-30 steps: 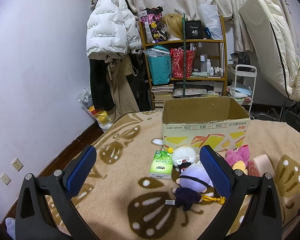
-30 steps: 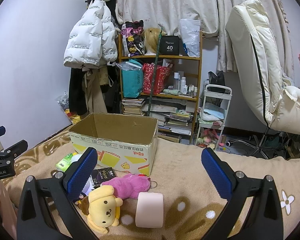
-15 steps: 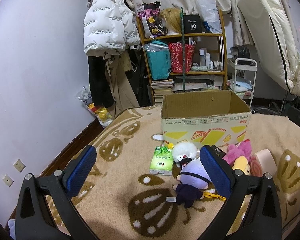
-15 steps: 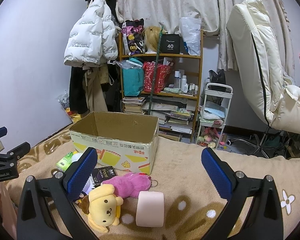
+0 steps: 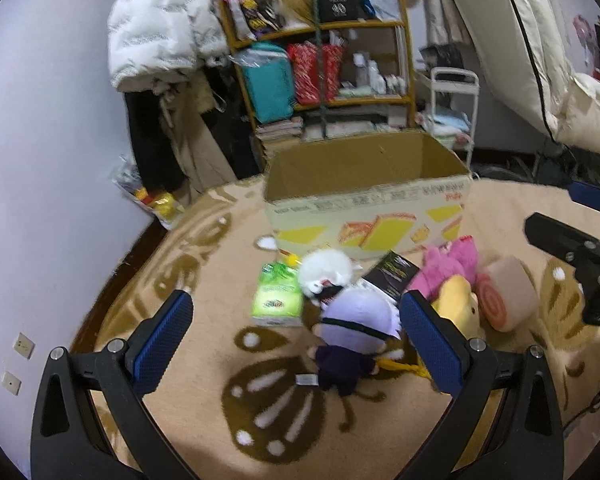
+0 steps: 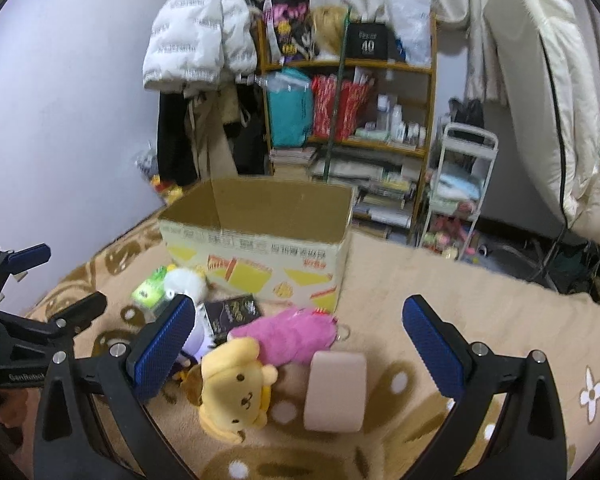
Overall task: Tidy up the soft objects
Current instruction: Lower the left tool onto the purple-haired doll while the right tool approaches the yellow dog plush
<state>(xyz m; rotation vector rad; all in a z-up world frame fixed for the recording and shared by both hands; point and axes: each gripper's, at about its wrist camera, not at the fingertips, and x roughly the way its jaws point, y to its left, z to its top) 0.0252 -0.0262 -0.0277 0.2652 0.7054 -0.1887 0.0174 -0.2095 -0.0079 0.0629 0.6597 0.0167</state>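
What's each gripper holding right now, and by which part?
Nothing. The left gripper and right gripper are both open and empty; the purple-haired doll and yellow dog plush lie ungrasped on the blanket.

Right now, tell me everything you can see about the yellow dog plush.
The yellow dog plush is a soft, fuzzy toy with a round face, small dark eyes and mouth, and floppy ears. It lies on the beige patterned blanket, face up toward the right wrist camera. The pink plush presses against its head from behind, and the pink roll cushion sits just beside it. Neither gripper touches it.
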